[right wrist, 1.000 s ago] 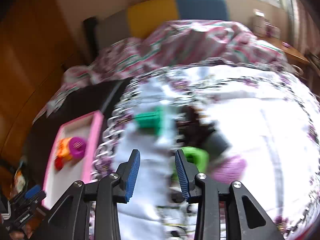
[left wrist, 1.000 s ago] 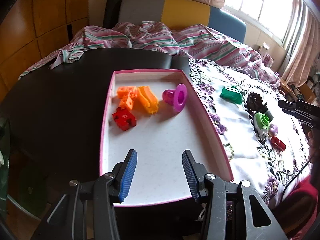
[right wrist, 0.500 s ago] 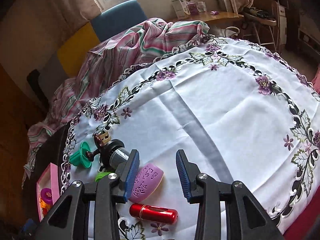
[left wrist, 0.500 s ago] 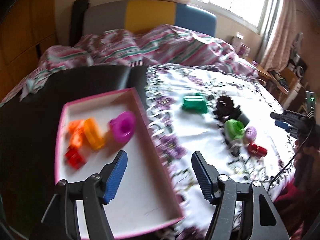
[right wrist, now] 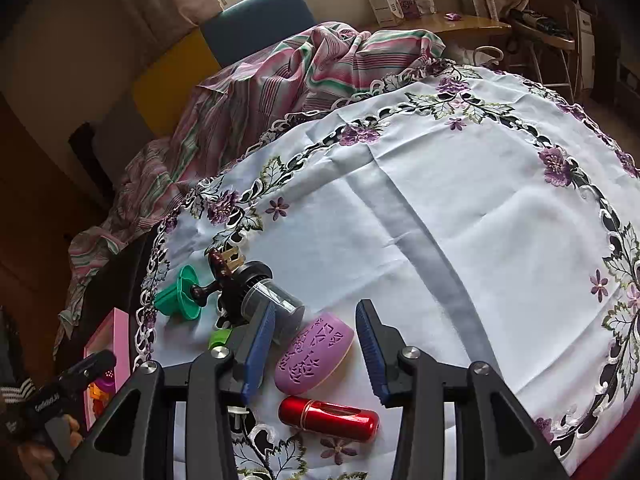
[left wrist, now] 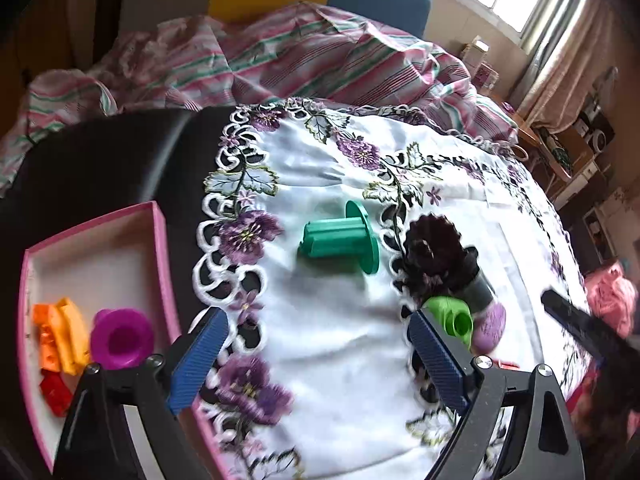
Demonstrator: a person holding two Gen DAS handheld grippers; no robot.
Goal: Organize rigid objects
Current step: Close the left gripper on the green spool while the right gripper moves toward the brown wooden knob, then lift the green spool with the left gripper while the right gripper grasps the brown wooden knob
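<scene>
My left gripper (left wrist: 316,356) hovers over the embroidered cloth just right of the pink tray (left wrist: 160,264), its jaws opening with nothing between them. Ahead of it lie a green flanged piece (left wrist: 340,240), a dark brown gear (left wrist: 434,248), a grey jar (left wrist: 476,288) and a light green piece (left wrist: 450,318). My right gripper (right wrist: 316,354) is low over the purple oval case (right wrist: 314,352), which lies between its opening jaws; the pads do not seem to press it. A red cylinder (right wrist: 328,418) lies just in front of the case.
The tray holds orange pieces (left wrist: 60,336), a magenta spool (left wrist: 120,338) and a red block (left wrist: 54,392). A striped blanket (left wrist: 304,56) is heaped beyond the table. The white tablecloth (right wrist: 460,208) spreads to the right of the objects.
The left gripper swung right from over the tray to over the cloth, and its jaws spread wide. The right gripper rolled and settled over the purple case, jaws a little wider.
</scene>
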